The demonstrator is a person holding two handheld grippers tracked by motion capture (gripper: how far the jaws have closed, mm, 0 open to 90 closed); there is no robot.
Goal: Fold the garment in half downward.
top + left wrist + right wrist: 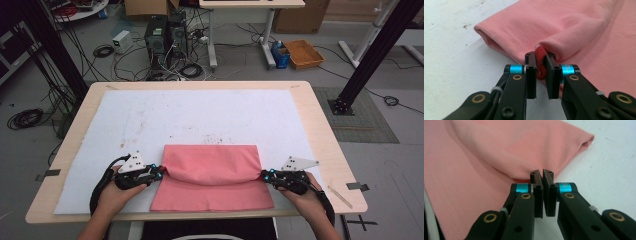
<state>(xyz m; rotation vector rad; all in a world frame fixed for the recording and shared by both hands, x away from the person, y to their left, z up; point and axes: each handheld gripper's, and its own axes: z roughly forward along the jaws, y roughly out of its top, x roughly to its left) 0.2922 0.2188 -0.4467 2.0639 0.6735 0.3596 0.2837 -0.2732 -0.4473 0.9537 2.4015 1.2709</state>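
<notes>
I have a pink cloth (pixel 212 175) lying on the white sheet (pixel 150 120) near my edge of the worktop (pixel 320 130), and it looks partly folded: the far part lies doubled over toward me, with a single layer showing nearest me. My left tool (pixel 541 67) is clenched on a bunched red bit of the cloth's edge at its left side. My right tool (pixel 542 185) is clenched on the fold's edge at the right side. I judge the fold is midway; the lifted edge has yet to be laid flat and let go.
</notes>
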